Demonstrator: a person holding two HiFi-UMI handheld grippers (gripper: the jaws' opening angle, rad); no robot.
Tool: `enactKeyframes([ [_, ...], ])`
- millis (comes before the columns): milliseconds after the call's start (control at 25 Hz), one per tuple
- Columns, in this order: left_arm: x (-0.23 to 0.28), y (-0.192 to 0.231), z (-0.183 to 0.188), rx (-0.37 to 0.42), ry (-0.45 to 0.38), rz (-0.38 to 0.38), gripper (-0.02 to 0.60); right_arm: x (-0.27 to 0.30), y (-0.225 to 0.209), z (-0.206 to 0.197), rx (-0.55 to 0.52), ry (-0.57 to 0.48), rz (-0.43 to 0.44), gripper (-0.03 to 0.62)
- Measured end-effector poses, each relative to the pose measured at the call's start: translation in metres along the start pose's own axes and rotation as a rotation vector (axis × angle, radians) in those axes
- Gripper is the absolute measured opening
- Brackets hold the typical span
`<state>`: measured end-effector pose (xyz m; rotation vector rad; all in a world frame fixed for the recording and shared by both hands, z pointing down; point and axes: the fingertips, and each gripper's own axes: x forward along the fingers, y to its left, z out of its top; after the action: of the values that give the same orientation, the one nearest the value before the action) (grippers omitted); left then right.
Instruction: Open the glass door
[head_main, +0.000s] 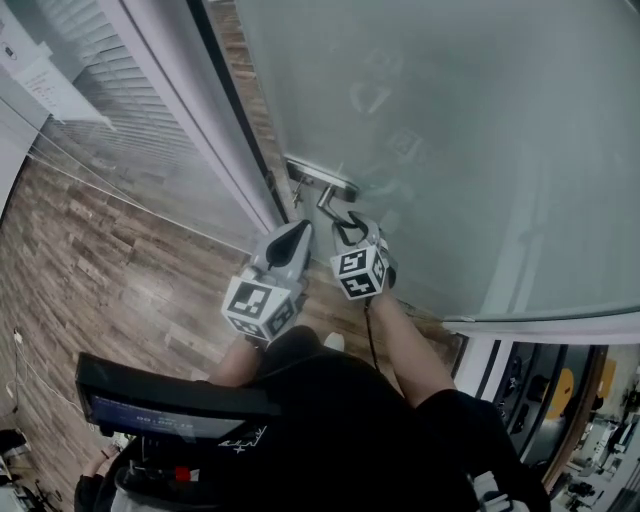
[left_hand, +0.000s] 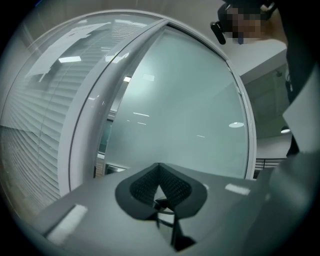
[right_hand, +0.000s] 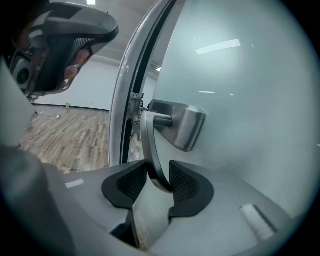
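Door: the frosted glass door (head_main: 450, 150) fills the upper right of the head view, its latch edge close beside the white door frame (head_main: 190, 110).
Handle: a brushed-metal lever handle (right_hand: 150, 145) projects from a metal mount (right_hand: 187, 127) near the door's latch edge.
Right hand-held gripper: the right hand-held gripper (right_hand: 159, 182) is tilted downward at the door. Its jaws are set fairly wide and closed around the lever, which crosses the gap at a slant and meets the black ribbed pads (right_hand: 184, 184) on both sides.
Left hand-held gripper: the left hand-held gripper (left_hand: 160, 187) is held level just beside the right one and short of the glass, its jaws brought together with nothing between them.
Floor: a wood-plank floor (head_main: 100, 280) runs along the foot of the frame.
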<state>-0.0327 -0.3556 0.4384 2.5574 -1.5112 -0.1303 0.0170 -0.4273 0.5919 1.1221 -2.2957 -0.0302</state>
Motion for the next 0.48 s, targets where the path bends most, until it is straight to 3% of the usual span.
enactKeyframes([
  [480, 0.029, 0.006, 0.000, 0.016, 0.012, -0.037, 0.000, 0.035, -0.059, -0.004, -0.006, 0.058, -0.048, 0.129],
])
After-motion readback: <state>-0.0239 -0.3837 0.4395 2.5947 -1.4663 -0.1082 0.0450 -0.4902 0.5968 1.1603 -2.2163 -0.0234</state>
